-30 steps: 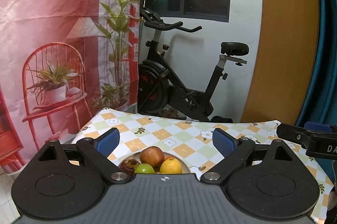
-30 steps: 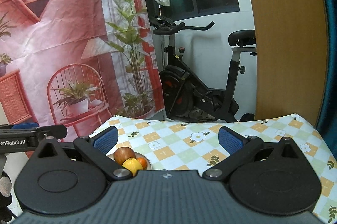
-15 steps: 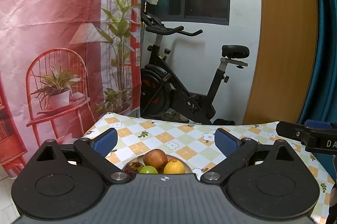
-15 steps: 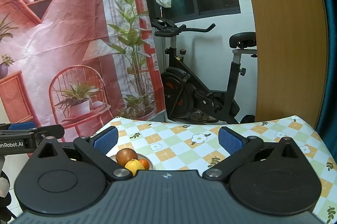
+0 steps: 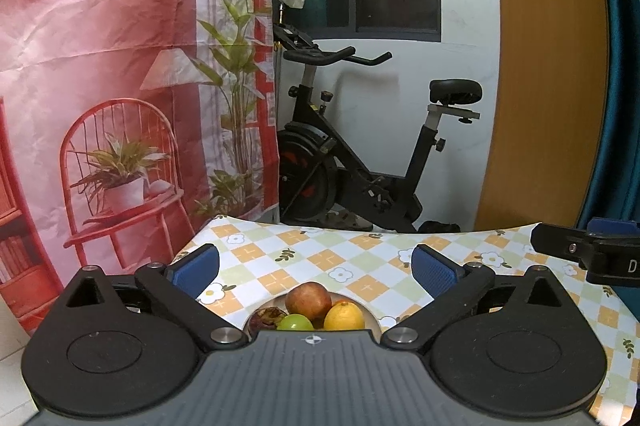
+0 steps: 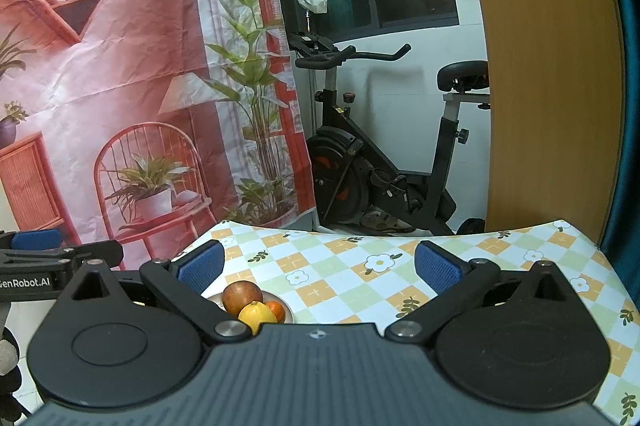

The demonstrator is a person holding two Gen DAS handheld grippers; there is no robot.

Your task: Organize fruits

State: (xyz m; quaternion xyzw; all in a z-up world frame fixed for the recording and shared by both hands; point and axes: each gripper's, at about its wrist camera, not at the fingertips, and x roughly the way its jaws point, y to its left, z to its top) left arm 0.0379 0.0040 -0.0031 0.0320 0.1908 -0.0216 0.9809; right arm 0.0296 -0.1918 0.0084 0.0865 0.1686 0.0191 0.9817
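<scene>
A silver plate (image 5: 370,318) on the checked tablecloth holds a red apple (image 5: 308,300), a yellow lemon (image 5: 344,317), a green fruit (image 5: 295,323) and a dark purple fruit (image 5: 267,316). My left gripper (image 5: 314,268) hovers above and behind the plate, its jaws opening wide with nothing between them. In the right wrist view the plate (image 6: 289,313) lies low left with the apple (image 6: 242,297), lemon (image 6: 257,316) and a small orange (image 6: 275,309). My right gripper (image 6: 320,266) stands open and empty over bare cloth, right of the plate.
The table (image 5: 360,258) wears a yellow, green and white flowered cloth. An exercise bike (image 5: 360,161) stands beyond its far edge. A red printed backdrop (image 5: 100,85) hangs at left, a wooden panel (image 5: 540,65) at right.
The left jaws have spread a little wider. The left wrist view has shifted slightly, with the plate of fruit sitting more centred. The right wrist view is unchanged.
</scene>
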